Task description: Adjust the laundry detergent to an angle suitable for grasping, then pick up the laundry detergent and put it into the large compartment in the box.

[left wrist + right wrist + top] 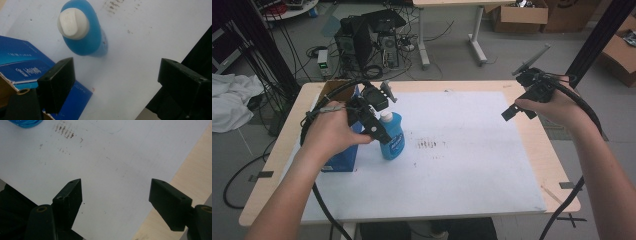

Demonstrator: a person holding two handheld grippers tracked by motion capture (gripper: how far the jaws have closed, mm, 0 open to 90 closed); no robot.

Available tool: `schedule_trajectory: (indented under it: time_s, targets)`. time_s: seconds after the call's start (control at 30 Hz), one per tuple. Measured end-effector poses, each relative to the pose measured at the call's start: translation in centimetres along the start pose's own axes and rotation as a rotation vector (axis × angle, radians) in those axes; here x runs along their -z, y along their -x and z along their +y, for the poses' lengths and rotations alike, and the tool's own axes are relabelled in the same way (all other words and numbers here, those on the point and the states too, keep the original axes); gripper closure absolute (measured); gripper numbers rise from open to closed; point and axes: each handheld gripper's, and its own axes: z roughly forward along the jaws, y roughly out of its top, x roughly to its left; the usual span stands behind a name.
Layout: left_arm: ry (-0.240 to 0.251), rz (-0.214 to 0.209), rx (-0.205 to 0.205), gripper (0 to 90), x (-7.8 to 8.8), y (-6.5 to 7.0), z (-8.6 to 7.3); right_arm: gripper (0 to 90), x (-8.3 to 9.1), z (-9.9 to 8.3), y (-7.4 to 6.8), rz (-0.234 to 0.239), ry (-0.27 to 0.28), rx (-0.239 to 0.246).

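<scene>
High view. Bench (532, 150): pale wood, covered by a white sheet (462, 165) bearing a patch of dark smudges (428, 145) near its middle. Blue bottle (393, 135) with a white cap stands upright on the sheet toward the left. Blue box (343, 157) stands just beside it on its left, partly hidden by the person's left hand. Brown cardboard box (333, 90) sits at the far left corner of the bench. Left gripper (379, 131) hangs over the bottle's near side, its body covering part of the bottle and the blue box. Right gripper (514, 112) is held above the right edge of the sheet, well apart from the bottle. Beyond the bench: computer tower (362, 40) with tangled cables, white cloth (229, 100) on the floor, cardboard cartons (519, 15).

Left gripper view. Jaws stand wide open with nothing between them. The bottle, seen from above with the cap nearest, lies ahead of the jaws and toward the left one, not touched. The blue box edge lies behind the left jaw.

Right gripper view. Jaws stand wide open and empty over bare sheet. Bottle base shows at the top left corner; smudges beside it; bench wood at the right.
</scene>
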Motion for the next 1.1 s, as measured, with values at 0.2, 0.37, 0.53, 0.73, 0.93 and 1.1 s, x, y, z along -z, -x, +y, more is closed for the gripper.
schedule_trajectory:
  time_s: [0.2, 0.37, 0.53, 0.73, 0.93, 1.1]
  targets:
    - [-0.003, 0.003, 0.01, 14.9, 0.08, -0.1, -0.19, 26.7, -0.01, 0.09, -0.02, -0.002, -0.006, 0.01]
    - [-0.005, 0.001, 0.012, 14.8, 0.13, -0.2, -0.07, 26.7, -0.14, 0.02, 0.01, -0.001, -0.009, 0.008]
    - [-0.008, 0.005, 0.017, 14.8, 0.24, -0.16, -0.04, 26.4, -0.38, -0.13, 0.13, 0.008, -0.007, 0.006]
    - [-0.006, 0.016, 0.021, 14.7, 0.62, -0.25, -0.07, 26.4, -0.57, -0.01, 0.29, 0.008, -0.012, 0.0]
    - [-0.006, 0.018, 0.016, 14.8, 0.27, -0.3, -0.22, 26.4, -0.87, -0.07, 0.07, 0.009, -0.011, 0.008]
    - [-0.003, 0.017, 0.023, 14.5, 0.32, -0.37, -0.28, 26.4, -0.9, -0.28, 0.18, 0.009, -0.014, -0.001]
